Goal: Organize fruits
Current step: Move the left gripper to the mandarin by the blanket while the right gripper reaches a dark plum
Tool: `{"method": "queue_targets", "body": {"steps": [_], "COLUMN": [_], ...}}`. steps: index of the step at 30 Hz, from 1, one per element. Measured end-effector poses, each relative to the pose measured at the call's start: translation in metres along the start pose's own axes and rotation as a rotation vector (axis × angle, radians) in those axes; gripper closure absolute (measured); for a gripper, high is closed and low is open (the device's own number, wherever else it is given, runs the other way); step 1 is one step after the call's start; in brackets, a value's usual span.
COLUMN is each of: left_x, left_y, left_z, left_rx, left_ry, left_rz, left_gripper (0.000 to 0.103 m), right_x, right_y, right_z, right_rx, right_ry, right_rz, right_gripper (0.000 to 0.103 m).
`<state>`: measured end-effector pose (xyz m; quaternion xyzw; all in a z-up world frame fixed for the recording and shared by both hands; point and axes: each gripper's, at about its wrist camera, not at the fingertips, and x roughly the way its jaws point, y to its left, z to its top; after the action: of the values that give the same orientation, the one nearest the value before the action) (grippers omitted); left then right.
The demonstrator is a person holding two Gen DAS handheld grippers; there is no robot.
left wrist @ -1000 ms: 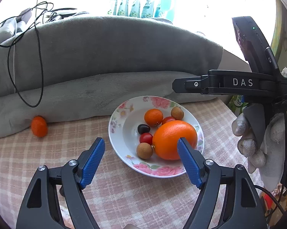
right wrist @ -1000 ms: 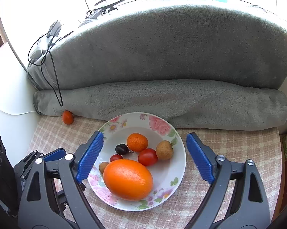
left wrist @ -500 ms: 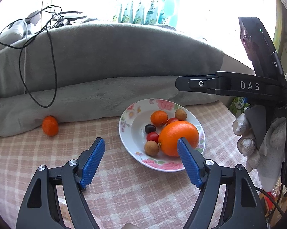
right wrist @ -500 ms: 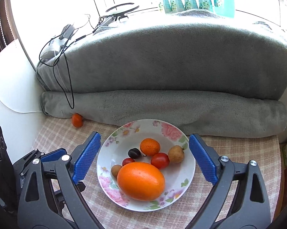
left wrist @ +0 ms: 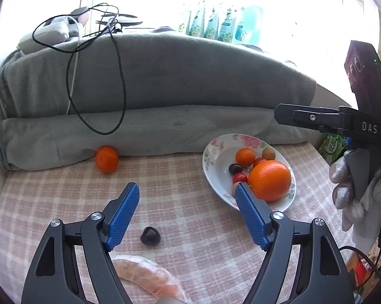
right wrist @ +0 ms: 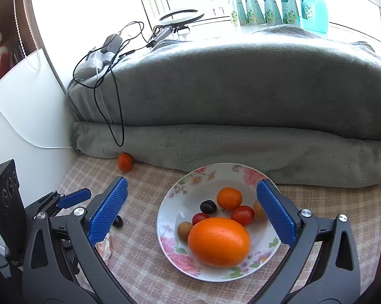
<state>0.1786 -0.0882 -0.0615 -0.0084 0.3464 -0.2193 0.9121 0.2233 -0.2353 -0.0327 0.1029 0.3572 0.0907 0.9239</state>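
Since a second ago your left gripper has swung left, so the floral plate now lies off to its right. Its jaws stand apart, empty; your right gripper is opening, empty, above the plate. Only the left view shows your gloved hand. A dark fruit and a loose tangerine lie on the checked cloth, the tangerine against the grey blanket, where a black cable trails.
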Motion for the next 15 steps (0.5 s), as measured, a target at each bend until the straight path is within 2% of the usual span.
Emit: {"method": "queue_targets", "body": {"steps": [8, 15], "left_x": [-0.006, -0.011], "left_y": [0.041, 0.072], "left_z": [-0.003, -0.006], "left_rx": [-0.041, -0.076], "left_ry": [0.003, 0.005], "left_rz": [0.085, 0.139], "left_gripper": [0.025, 0.025], "right_x": [-0.004, -0.001], "right_y": [0.034, 0.066], "right_z": [-0.008, -0.019], "right_rx": [-0.1, -0.18], "right_ry": [-0.017, 0.024], "right_rz": [0.015, 0.059], "right_gripper": [0.0, 0.0]}}
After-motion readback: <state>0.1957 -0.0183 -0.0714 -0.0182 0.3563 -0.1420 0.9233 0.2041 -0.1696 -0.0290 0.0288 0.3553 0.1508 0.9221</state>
